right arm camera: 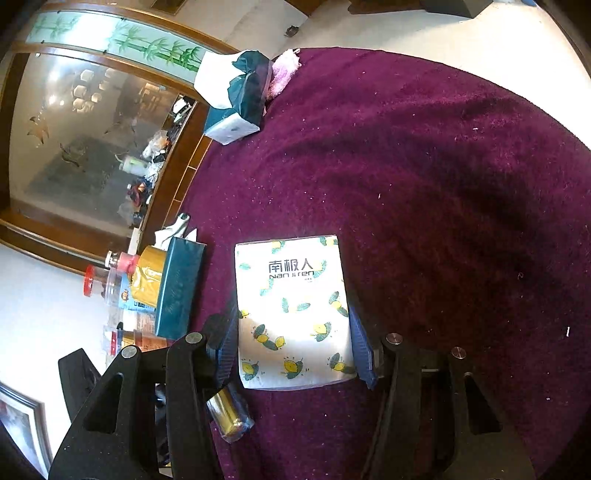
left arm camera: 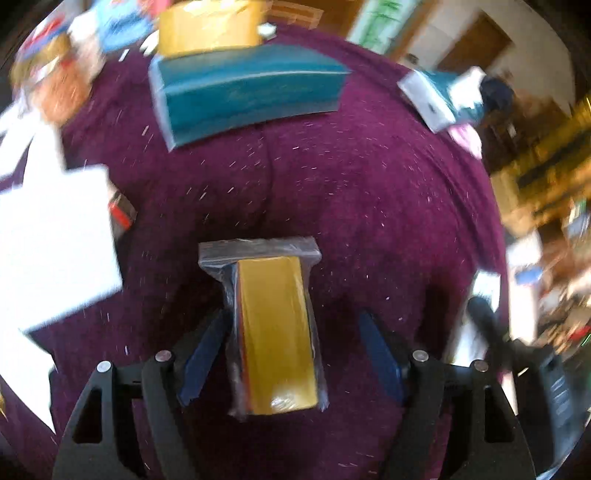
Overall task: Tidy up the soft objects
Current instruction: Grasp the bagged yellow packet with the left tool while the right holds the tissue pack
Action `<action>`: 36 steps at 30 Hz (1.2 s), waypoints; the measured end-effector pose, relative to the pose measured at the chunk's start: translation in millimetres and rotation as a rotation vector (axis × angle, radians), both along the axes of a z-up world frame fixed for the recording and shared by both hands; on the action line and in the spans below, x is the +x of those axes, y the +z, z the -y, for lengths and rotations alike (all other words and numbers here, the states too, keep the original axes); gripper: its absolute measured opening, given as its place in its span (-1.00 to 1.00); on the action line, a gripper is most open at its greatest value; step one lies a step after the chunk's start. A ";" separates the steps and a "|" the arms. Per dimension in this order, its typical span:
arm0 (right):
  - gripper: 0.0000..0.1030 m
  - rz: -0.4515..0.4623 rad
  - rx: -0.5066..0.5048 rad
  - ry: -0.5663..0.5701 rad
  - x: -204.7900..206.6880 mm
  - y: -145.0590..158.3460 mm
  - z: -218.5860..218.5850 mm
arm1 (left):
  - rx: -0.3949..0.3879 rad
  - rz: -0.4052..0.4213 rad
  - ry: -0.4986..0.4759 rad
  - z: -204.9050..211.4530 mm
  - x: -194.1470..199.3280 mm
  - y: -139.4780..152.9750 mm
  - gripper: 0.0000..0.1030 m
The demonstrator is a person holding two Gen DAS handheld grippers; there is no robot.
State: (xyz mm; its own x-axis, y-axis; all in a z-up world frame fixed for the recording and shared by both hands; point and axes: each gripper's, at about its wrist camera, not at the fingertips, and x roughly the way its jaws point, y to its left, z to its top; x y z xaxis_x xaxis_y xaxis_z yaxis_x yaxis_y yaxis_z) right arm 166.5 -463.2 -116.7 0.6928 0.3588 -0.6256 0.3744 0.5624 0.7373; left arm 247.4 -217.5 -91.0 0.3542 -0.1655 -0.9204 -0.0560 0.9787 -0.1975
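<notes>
A gold pack in clear wrap [left arm camera: 275, 332] lies on the purple cloth [left arm camera: 369, 206] between the fingers of my left gripper [left arm camera: 291, 325]. The jaws stand open: the left pad is close beside the pack and the right pad is clearly apart from it. In the right wrist view a white tissue pack with a lemon print [right arm camera: 293, 314] sits between the blue pads of my right gripper [right arm camera: 291, 314], which press on both its sides. The gold pack [right arm camera: 231, 415] shows again low at the left, beside that gripper's left finger.
A teal tissue box [left arm camera: 247, 92] [right arm camera: 177, 288] lies at the cloth's edge with a gold package [left arm camera: 210, 26] behind it. A teal-and-white tissue pack [right arm camera: 236, 96] and a pink fluffy item [right arm camera: 282, 70] sit at another edge. Bottles and jars [right arm camera: 107, 280] stand beyond the teal box. A white sheet [left arm camera: 55, 240] lies left.
</notes>
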 end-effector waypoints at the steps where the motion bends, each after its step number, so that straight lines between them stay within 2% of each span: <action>1: 0.01 -0.001 0.000 0.000 0.1 0.1 -0.2 | 0.074 0.033 -0.053 8.8 -3.4 -1.3 0.38; 3: 0.01 0.000 0.008 -0.002 0.0 -0.4 0.5 | 0.182 0.081 -0.123 17.7 -10.4 -3.8 0.19; 4: 0.01 0.001 0.016 -0.004 -0.3 -1.2 1.4 | 0.186 0.108 -0.157 19.5 -13.7 -3.3 0.03; 5: 0.01 0.001 0.020 -0.005 -0.4 -1.9 2.3 | 0.188 0.122 -0.180 19.6 -15.2 -2.3 -0.23; 6: 0.01 0.001 0.025 -0.005 -0.5 -2.2 2.8 | 0.191 0.134 -0.217 21.1 -16.8 -1.4 -0.31; 11: 0.01 0.002 0.026 -0.005 -0.3 -2.3 2.5 | 0.197 0.148 -0.289 14.0 -24.4 -0.1 -0.35; 17: 0.01 0.008 0.015 -0.001 -0.1 -1.5 1.4 | 0.129 0.157 -0.322 -6.9 -50.6 -0.5 -0.35; 22: 0.01 0.013 -0.024 0.006 2.7 0.4 -2.5 | 0.034 0.148 -0.334 -40.8 -93.9 1.2 -0.35; 24: 0.01 0.017 -0.037 0.012 3.5 1.0 -3.2 | 0.024 0.154 -0.340 -52.4 -112.4 1.5 -0.35; 31: 0.01 0.068 -0.010 0.028 1.0 -4.5 -0.9 | -0.068 0.171 -0.338 -111.1 -191.2 5.5 -0.36; 34: 0.01 0.086 -0.053 0.071 -1.5 -2.4 -11.2 | -0.100 0.170 -0.323 -137.1 -217.3 6.1 -0.36; 36: 0.01 0.085 -0.045 0.110 -6.9 -1.9 -19.5 | -0.124 0.170 -0.316 -154.3 -230.5 8.0 -0.36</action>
